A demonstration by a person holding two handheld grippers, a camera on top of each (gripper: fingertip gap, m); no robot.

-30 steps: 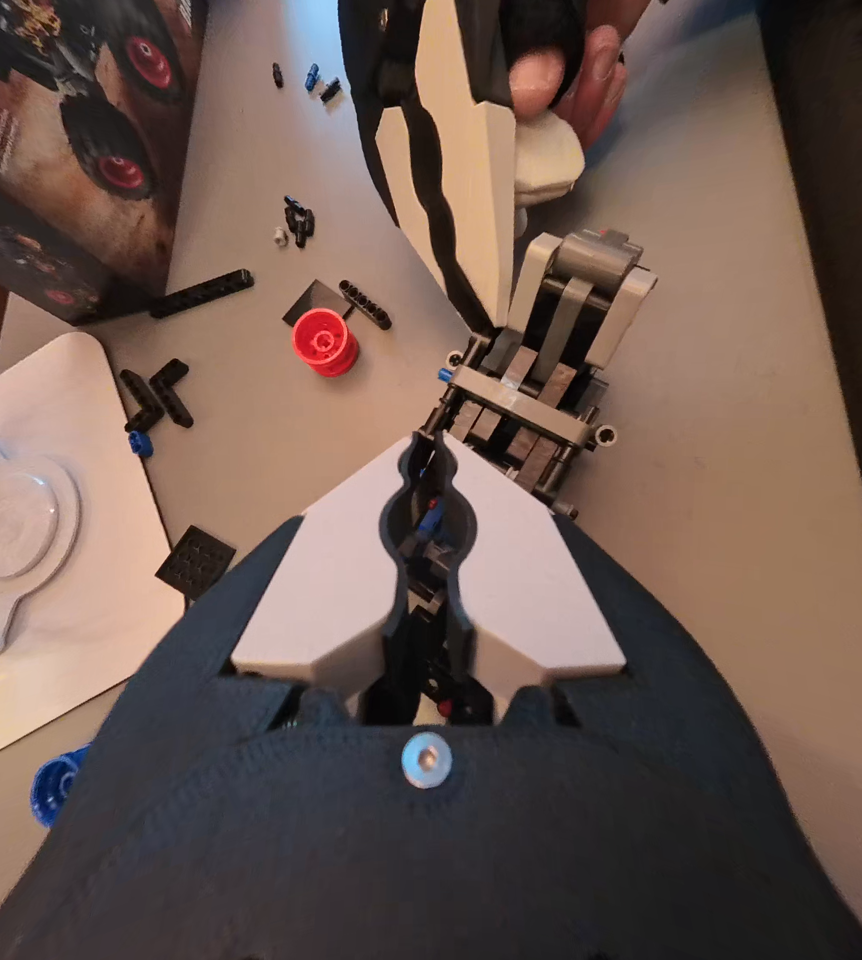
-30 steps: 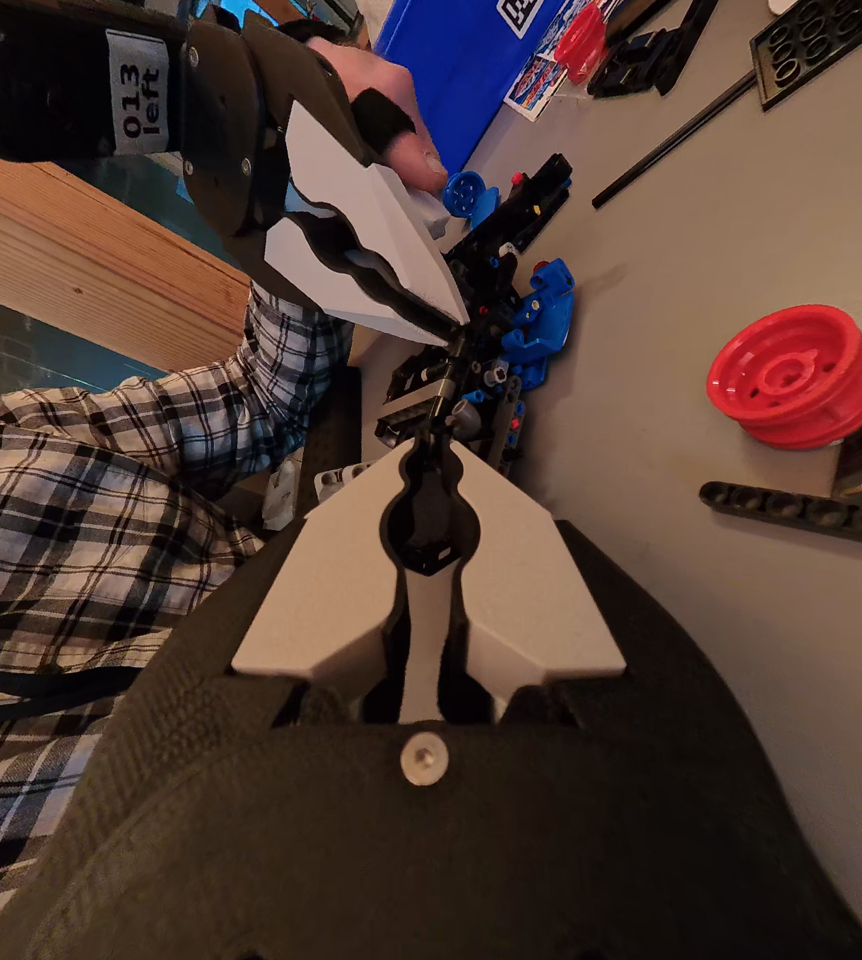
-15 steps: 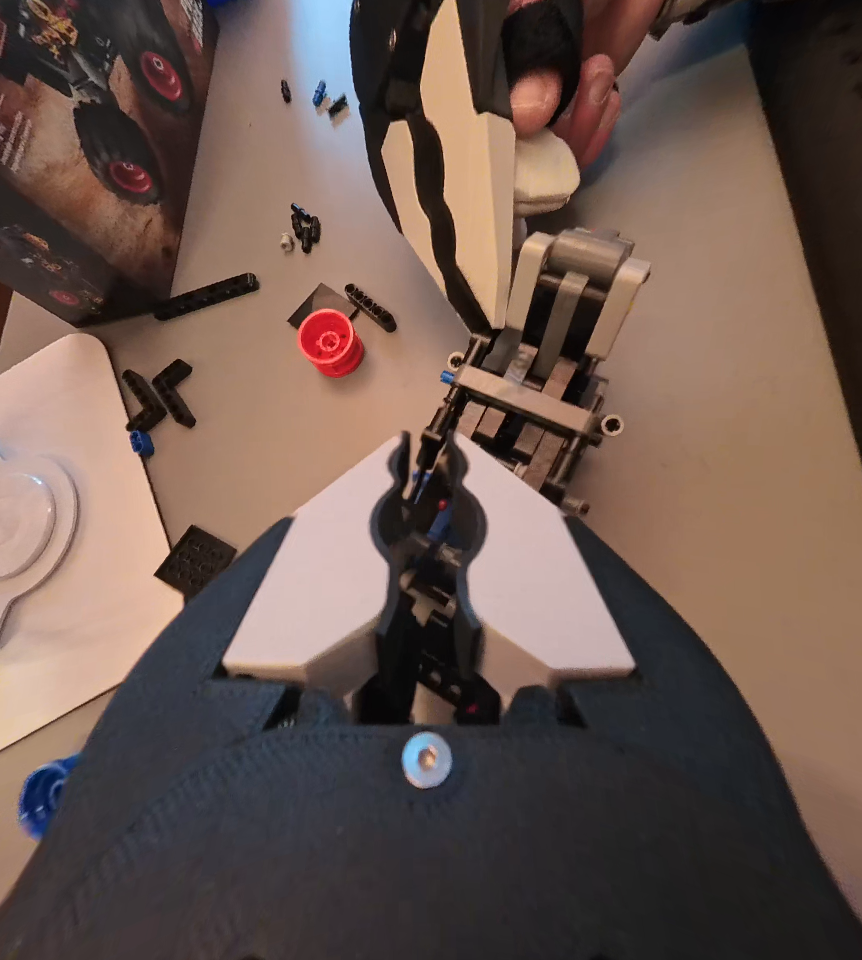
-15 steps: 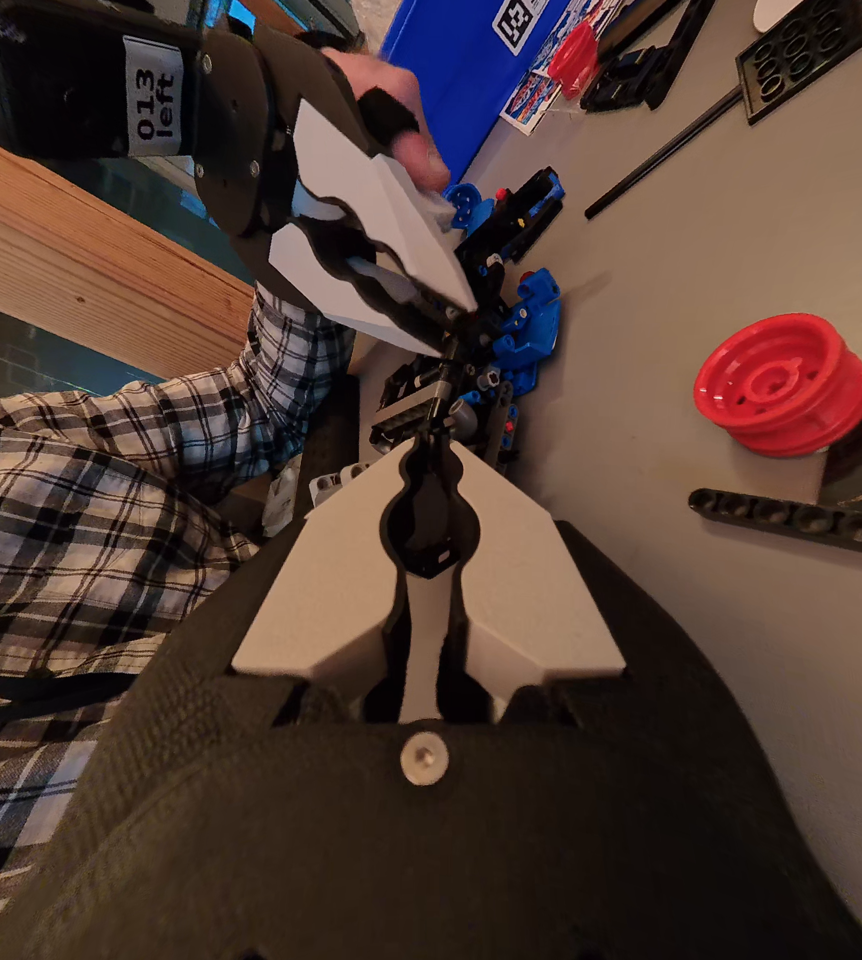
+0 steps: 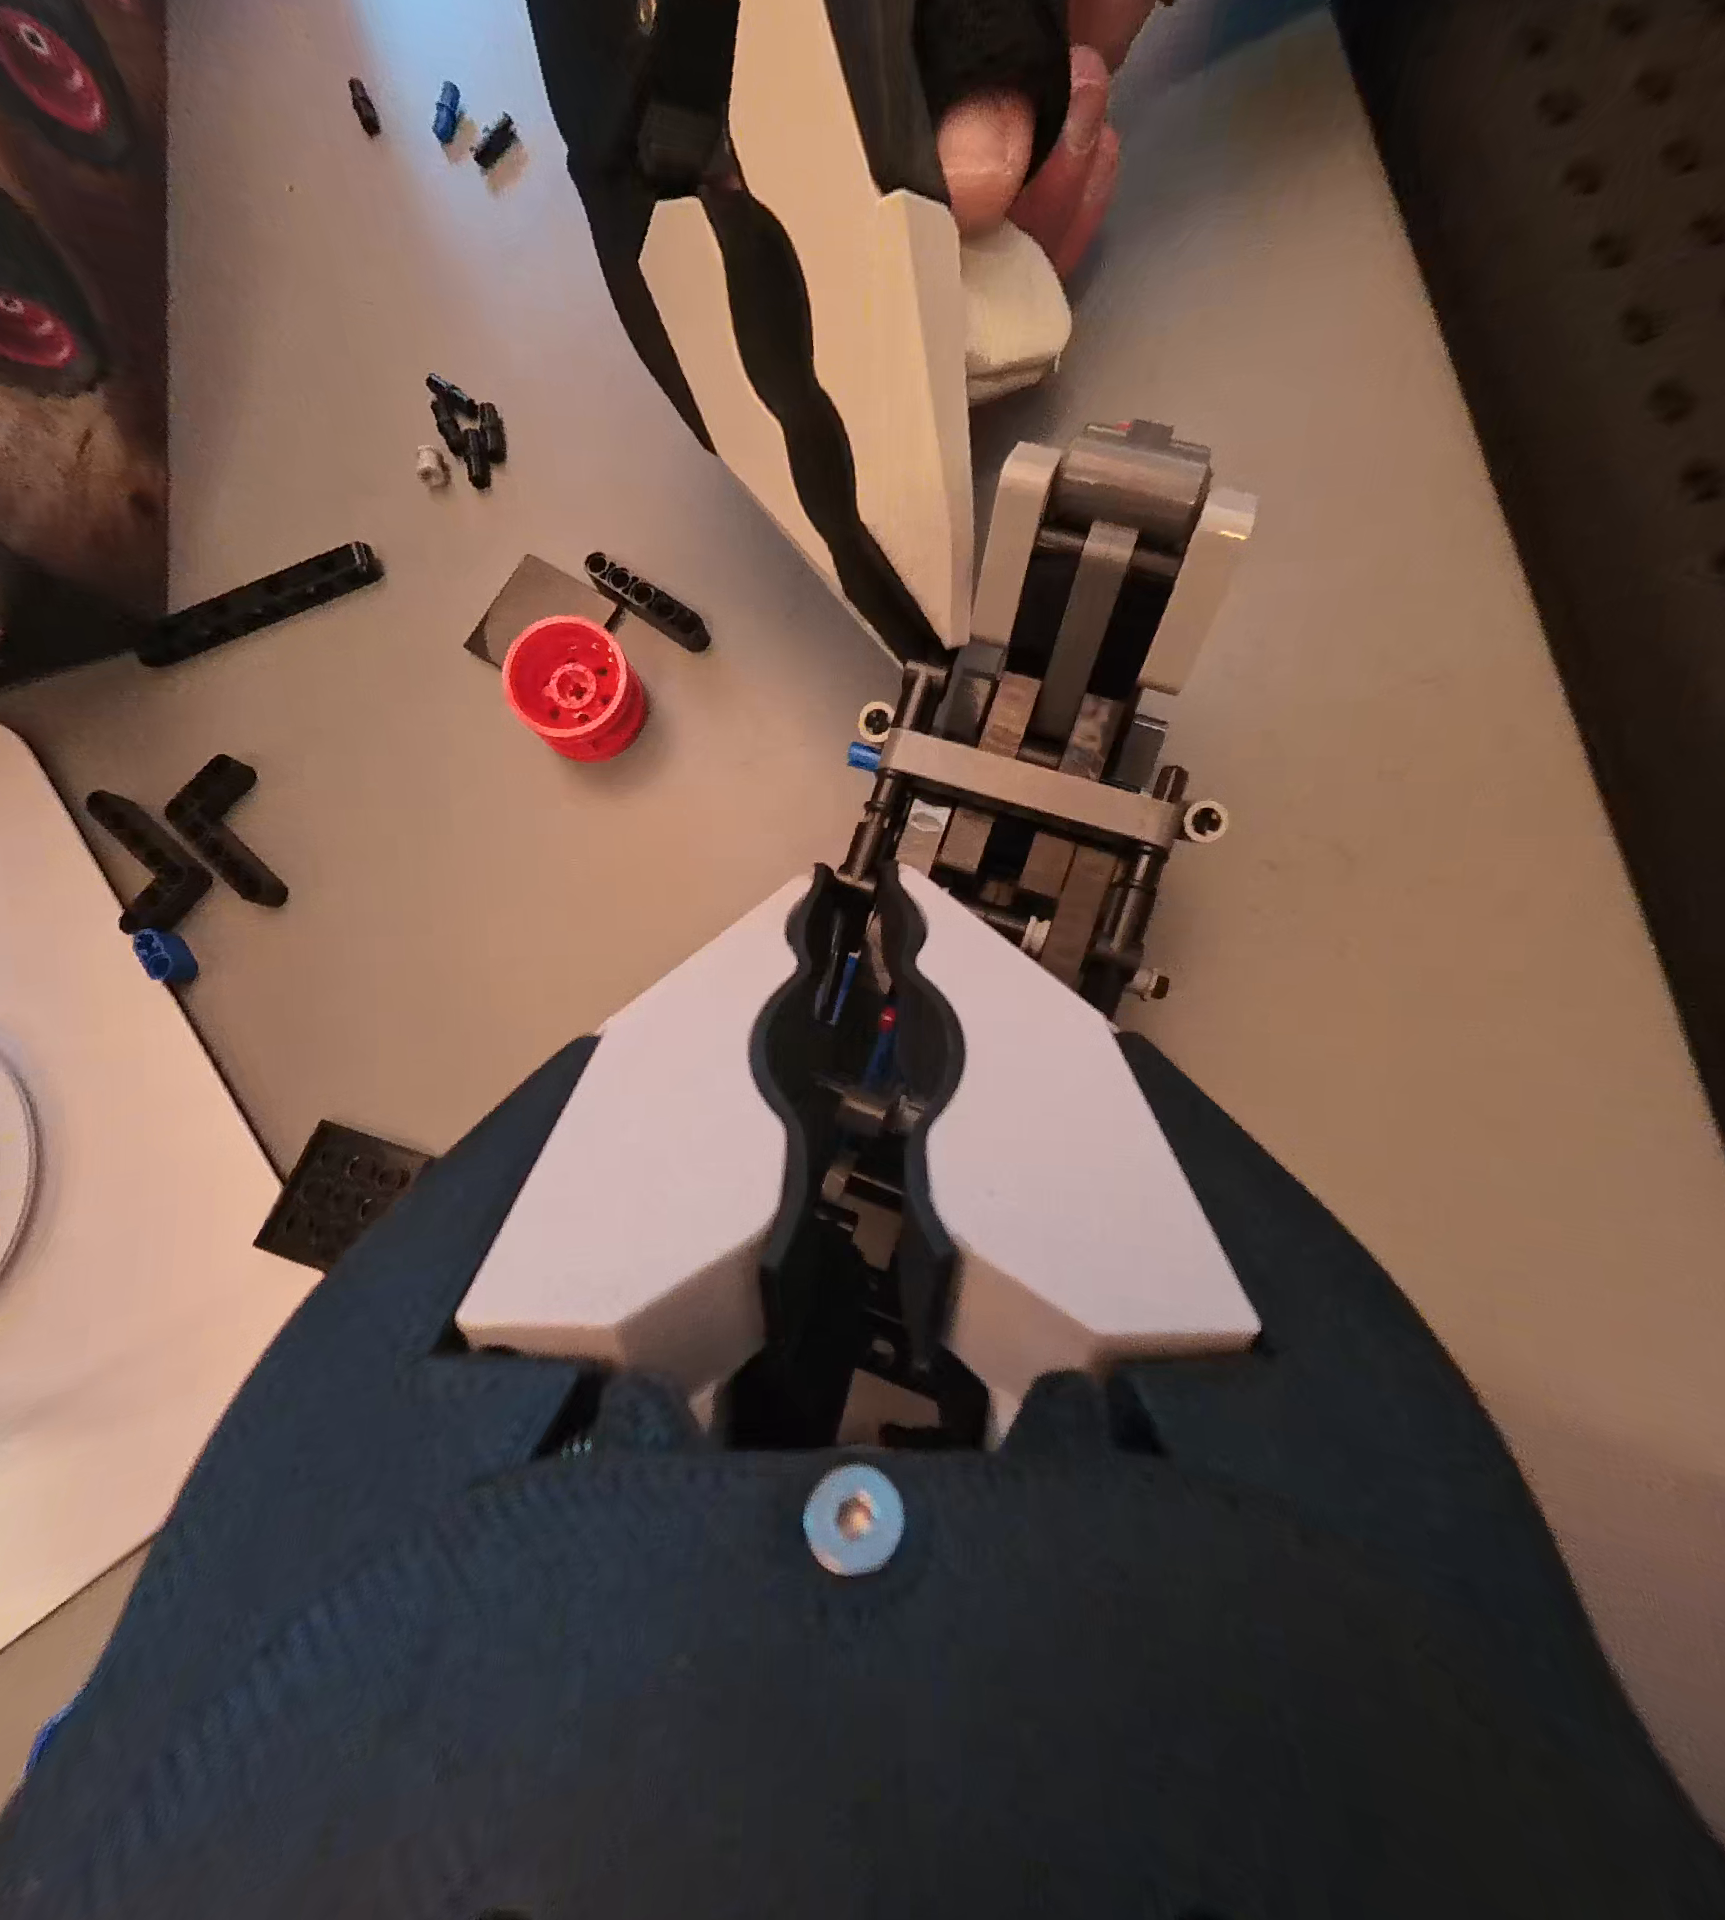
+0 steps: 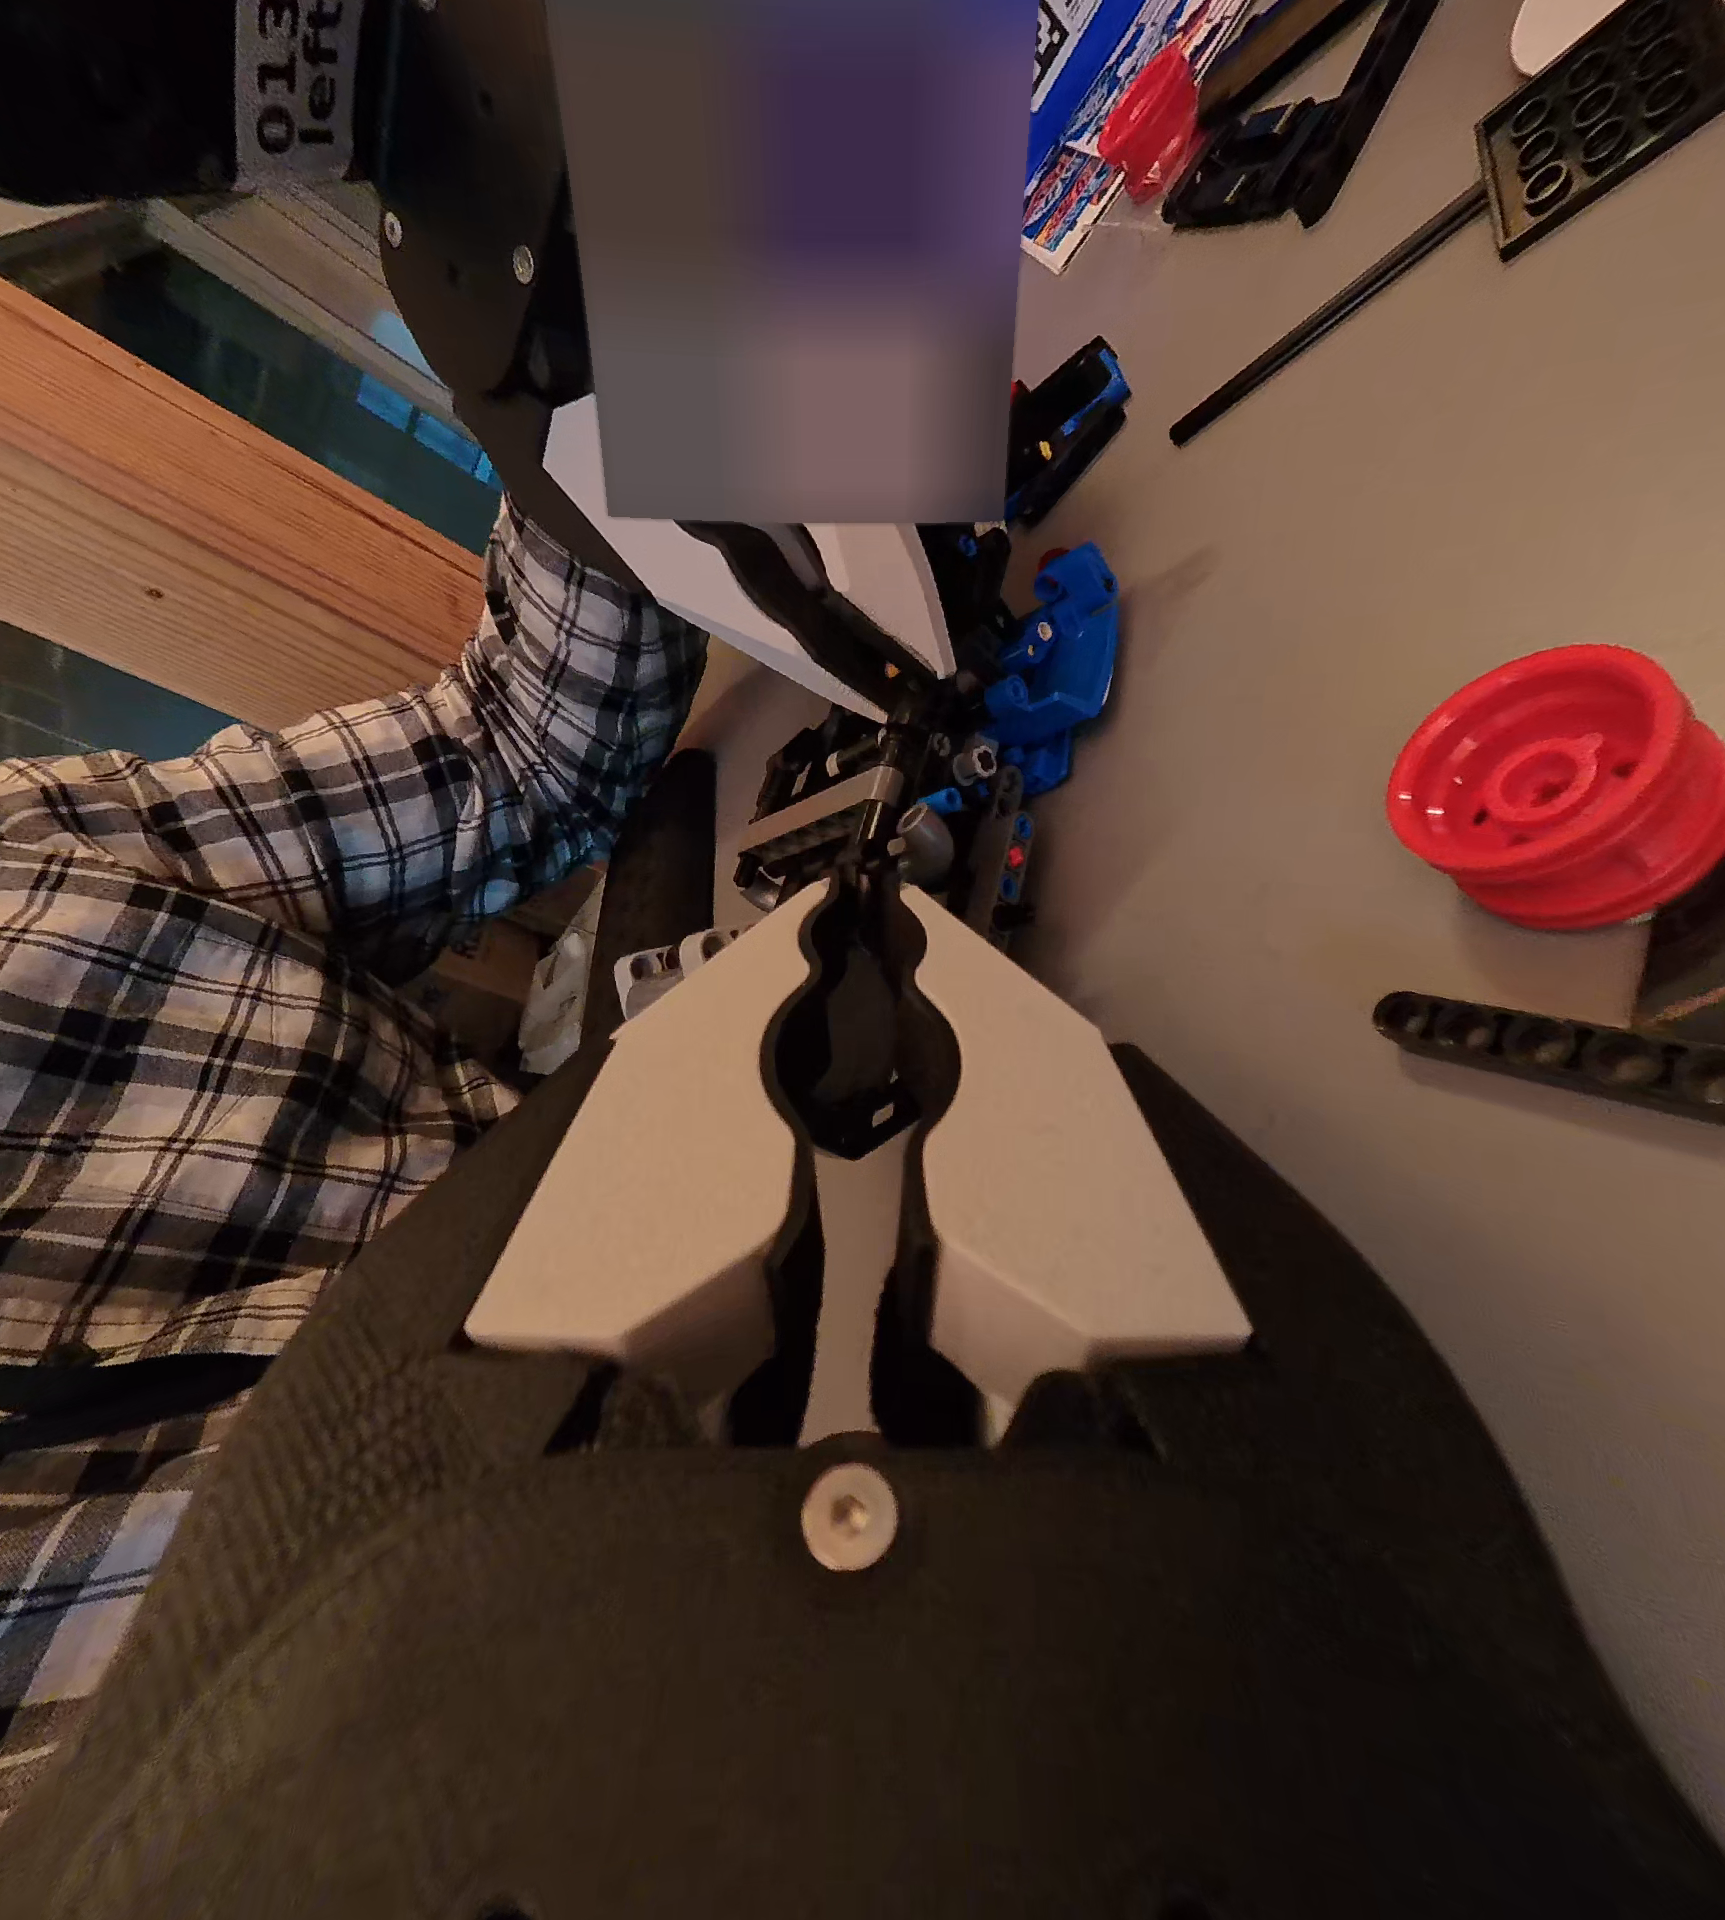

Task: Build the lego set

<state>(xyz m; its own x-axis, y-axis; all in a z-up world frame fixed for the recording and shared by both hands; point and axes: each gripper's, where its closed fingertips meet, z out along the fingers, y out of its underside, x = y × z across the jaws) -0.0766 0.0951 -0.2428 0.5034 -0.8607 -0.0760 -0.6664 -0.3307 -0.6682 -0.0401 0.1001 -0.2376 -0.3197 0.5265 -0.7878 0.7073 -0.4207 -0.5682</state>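
Left wrist view shows the left tool clamped on the near end of the half-built lego model, which sits on the grey desk. Right wrist view shows the right tool closed on a black part at the model's other end, so the model lies between the two tools. To the left on the desk rest a red wheel hub, black beams and a black plate.

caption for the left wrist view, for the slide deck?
Left gripper and right gripper both clamp the partly built lego model on the grey table; red wheel hub lies loose nearby.
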